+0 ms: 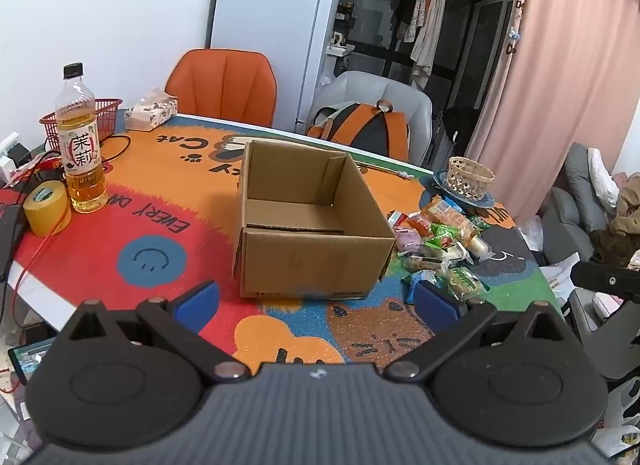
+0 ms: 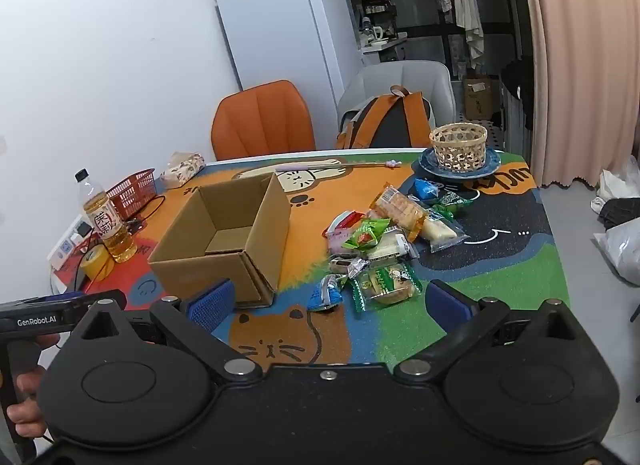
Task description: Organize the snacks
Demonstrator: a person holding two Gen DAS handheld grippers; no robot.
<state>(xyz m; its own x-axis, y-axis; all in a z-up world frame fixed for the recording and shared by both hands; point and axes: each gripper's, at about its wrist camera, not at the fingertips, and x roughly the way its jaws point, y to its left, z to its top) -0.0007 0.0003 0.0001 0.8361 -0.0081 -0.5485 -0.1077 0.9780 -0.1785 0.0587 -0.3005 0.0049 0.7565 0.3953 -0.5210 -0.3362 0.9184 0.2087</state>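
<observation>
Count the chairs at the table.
2. An orange chair stands at the far edge, near the fridge; a grey chair stands to its right, holding a backpack. Others may sit outside the frames.

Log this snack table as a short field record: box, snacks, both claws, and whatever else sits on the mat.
box: cardboard box, open top, nothing visible inside
snacks: wrapped snacks piled on the mat, right of the box, none in it
left claw: left claw open, nothing between its pads, facing the box
right claw: right claw open, holding nothing, facing the snack pile
far corner: wicker basket on a blue plate
left side: tea bottle, yellow tape roll, red basket
</observation>
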